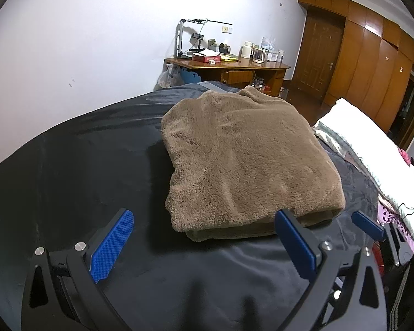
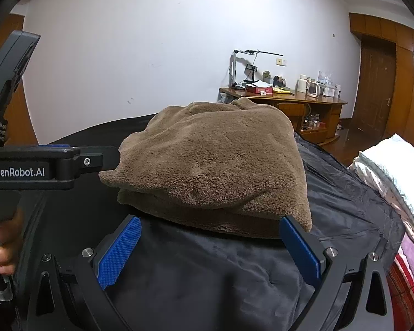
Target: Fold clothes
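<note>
1. Your folded brown fleece garment [image 1: 248, 162] lies on the dark bed cover [image 1: 82, 171].
2. Your left gripper [image 1: 204, 242] and right gripper [image 2: 211, 248] both spread their blue fingers [image 2: 118, 251] wide, holding nothing.
3. White bedding [image 1: 372, 149] lies right; a cluttered wooden desk [image 1: 234, 69] stands behind.

A: Where is there room?
B: From the left gripper [image 1: 204, 233], the dark sheet [image 1: 77, 165] lies bare from nine to eleven o'clock, and between its spread fingers too.
A: And straight ahead?
B: The folded brown garment [image 1: 248, 160] fills twelve to one o'clock, its near edge just past the fingertips.
A: On the right?
B: The right gripper [image 2: 211, 237] has bare sheet toward two o'clock; the left gripper's body stands at nine, and a white pillow [image 2: 394, 162] at three
</note>
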Motion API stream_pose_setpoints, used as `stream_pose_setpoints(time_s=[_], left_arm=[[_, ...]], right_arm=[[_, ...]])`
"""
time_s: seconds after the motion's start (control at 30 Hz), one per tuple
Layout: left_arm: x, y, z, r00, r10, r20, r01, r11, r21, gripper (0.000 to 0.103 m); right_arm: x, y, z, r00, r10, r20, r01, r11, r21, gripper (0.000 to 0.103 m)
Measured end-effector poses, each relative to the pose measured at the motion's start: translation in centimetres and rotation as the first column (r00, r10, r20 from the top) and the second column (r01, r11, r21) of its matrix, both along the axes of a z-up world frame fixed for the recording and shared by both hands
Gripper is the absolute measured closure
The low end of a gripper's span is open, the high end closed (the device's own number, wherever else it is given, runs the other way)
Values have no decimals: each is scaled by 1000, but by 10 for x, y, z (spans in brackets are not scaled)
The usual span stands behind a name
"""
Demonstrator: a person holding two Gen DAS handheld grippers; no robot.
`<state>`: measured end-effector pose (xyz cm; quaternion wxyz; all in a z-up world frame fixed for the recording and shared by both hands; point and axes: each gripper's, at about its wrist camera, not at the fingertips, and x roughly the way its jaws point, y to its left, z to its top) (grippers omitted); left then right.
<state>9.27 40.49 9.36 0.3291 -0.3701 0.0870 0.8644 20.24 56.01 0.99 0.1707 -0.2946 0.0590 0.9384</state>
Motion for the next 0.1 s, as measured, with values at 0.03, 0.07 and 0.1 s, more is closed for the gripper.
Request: stream_pose_setpoints(time_s=[0.03, 0.07, 0.1], left_arm=[[0, 0, 0, 1000, -2, -1, 2, 1000, 1, 1], [1, 0, 1, 1000, -6, -2, 6, 1000, 1, 1], [1, 1, 1, 1000, -9, -2, 9, 1000, 2, 1]], right_arm=[[0, 0, 0, 1000, -2, 0, 2, 1000, -1, 1], [1, 1, 0, 1000, -4, -1, 4, 1000, -2, 1], [1, 1, 0, 1000, -5, -1, 5, 1000, -2, 1]])
